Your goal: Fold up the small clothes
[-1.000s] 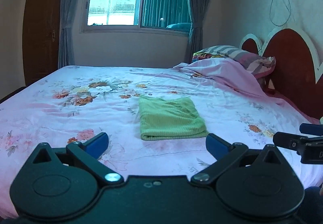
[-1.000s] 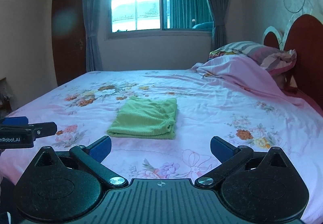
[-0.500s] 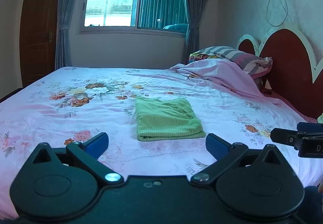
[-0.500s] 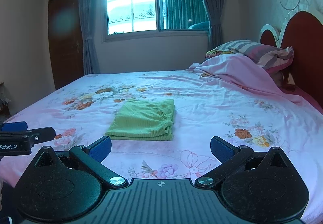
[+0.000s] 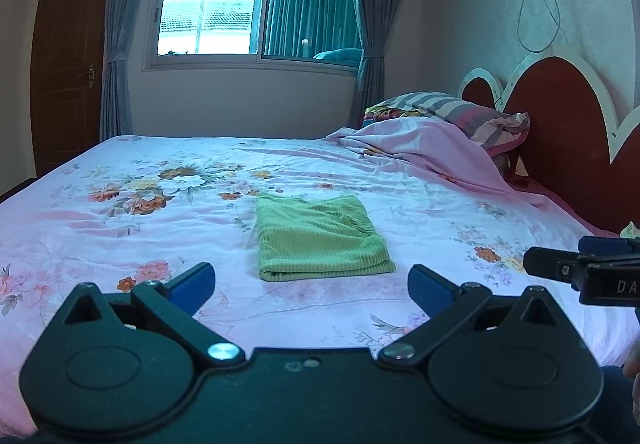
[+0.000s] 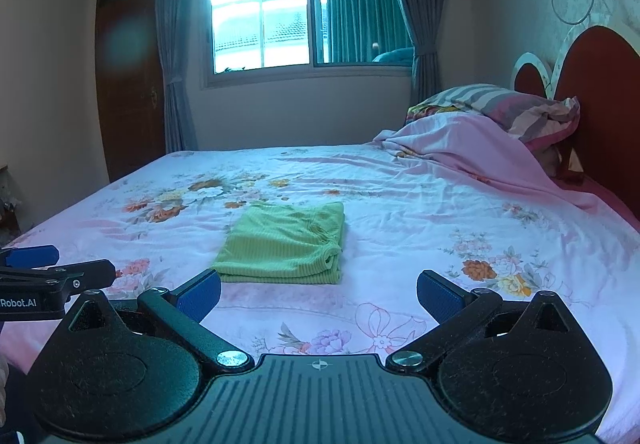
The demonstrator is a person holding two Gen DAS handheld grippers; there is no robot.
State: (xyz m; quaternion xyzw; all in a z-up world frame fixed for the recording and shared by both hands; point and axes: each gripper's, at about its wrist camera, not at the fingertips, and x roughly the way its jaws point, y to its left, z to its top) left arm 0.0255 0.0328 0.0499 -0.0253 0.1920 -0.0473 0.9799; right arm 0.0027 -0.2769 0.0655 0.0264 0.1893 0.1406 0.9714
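The green garment (image 5: 320,236) lies folded on the bed (image 5: 120,228), at 12 o'clock from both grippers. Left gripper (image 5: 311,280) and right gripper (image 6: 319,294), jaws wide and empty, have drawn back slightly over the last second; this fold looks finished.

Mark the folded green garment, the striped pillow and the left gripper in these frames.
Folded green garment (image 5: 320,240): left wrist view, middle of its top layer.
Striped pillow (image 6: 492,100): right wrist view, its striped upper face.
Left gripper (image 5: 311,284): left wrist view, midway between its open blue fingertips.
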